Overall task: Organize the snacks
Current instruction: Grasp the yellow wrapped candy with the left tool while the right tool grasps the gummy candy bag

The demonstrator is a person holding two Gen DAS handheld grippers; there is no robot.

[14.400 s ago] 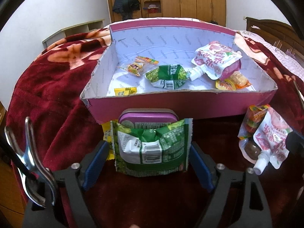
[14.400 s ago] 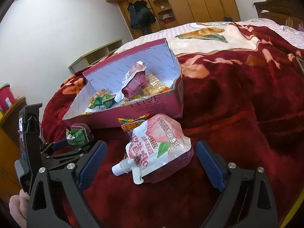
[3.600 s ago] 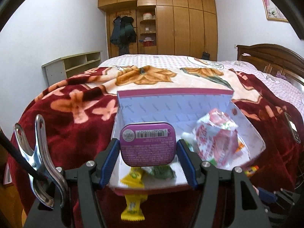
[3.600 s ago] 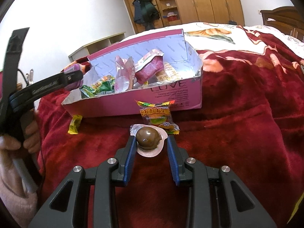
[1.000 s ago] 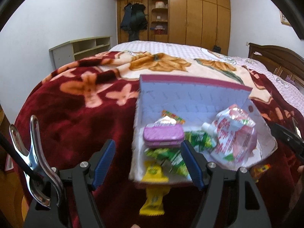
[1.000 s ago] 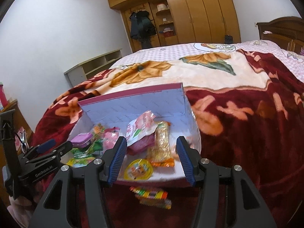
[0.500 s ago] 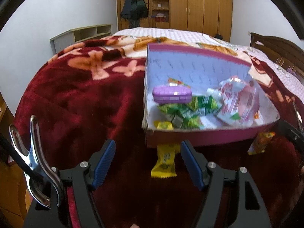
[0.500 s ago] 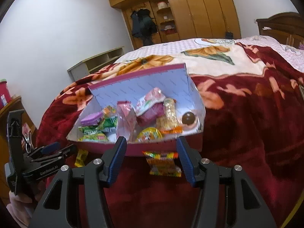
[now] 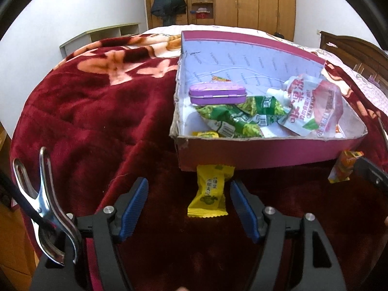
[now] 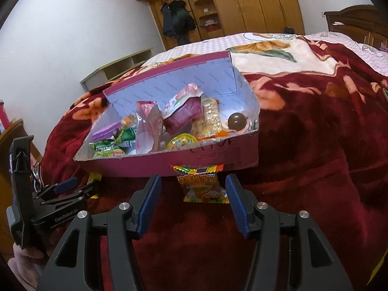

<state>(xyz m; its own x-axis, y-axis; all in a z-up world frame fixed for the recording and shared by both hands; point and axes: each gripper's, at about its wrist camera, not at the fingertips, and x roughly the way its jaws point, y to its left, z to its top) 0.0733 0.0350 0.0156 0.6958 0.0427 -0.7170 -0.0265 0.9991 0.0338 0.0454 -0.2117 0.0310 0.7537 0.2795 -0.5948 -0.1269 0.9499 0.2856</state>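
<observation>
A pink cardboard box (image 9: 266, 150) (image 10: 169, 167) on the red blanket holds a purple tin (image 9: 217, 93), green packets (image 9: 232, 118), a pink pouch (image 9: 312, 104) and a chocolate ball (image 10: 237, 121). A yellow candy packet (image 9: 208, 191) lies on the blanket against the box's front wall. My left gripper (image 9: 189, 206) (image 10: 80, 186) has it between its jaws, which are closing, pads clear of it. An orange gummy packet (image 10: 202, 186) (image 9: 344, 167) lies between the open jaws of my right gripper (image 10: 193, 201), untouched.
The floral red blanket (image 9: 97, 111) covers the bed on all sides of the box. A low shelf unit (image 10: 116, 70) stands by the white wall, wardrobes (image 10: 242, 7) at the back. A person's hand (image 10: 21, 264) holds the left gripper.
Both grippers have come down in front of the box. The yellow candy now lies between the left jaws and the gummy packet between the right jaws. The left jaws have narrowed slightly.
</observation>
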